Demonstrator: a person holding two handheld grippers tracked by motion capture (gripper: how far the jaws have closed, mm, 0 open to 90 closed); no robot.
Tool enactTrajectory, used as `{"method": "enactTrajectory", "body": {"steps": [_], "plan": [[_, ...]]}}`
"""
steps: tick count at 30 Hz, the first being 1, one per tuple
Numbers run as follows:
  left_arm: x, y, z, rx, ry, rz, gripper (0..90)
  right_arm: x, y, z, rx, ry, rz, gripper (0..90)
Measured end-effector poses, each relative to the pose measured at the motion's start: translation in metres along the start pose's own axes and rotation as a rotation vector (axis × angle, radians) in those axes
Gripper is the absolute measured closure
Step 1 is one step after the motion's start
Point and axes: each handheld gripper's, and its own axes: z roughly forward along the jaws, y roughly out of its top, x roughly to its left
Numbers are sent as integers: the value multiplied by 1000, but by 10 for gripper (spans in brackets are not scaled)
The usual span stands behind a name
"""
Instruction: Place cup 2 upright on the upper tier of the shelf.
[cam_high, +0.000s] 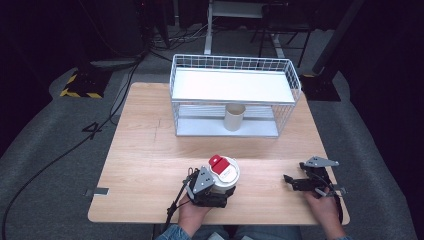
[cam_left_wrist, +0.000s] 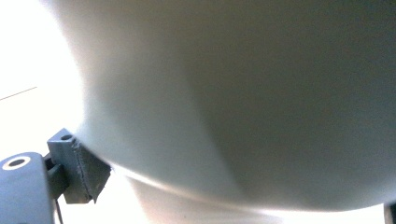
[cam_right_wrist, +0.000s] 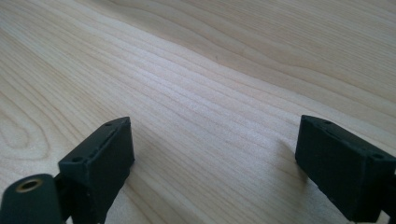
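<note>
**Open wood up front, wire rack blocking the back**

Your left gripper (cam_high: 216, 186) is closed round the white cup (cam_high: 226, 176) at the near middle of the table (cam_high: 140, 165), so the cup itself blocks that gripper's forward path. Your right gripper (cam_high: 300, 181) rests near the right edge, jaws apart with only bare wood between them. The stretch of table between the two grippers is free. Bare wood also runs across the table's middle, up to the rack (cam_high: 232, 95). The rack spans the far side. Its lower level stands open toward you, with a beige tube (cam_high: 234, 117) upright in the middle and room on either side.
</note>
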Motion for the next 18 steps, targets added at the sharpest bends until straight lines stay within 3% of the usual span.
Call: {"method": "enactTrajectory", "body": {"steps": [18], "plan": [[-2, 1, -1, 6, 17, 11, 112, 0, 0, 0, 0, 0, 0, 119]]}}
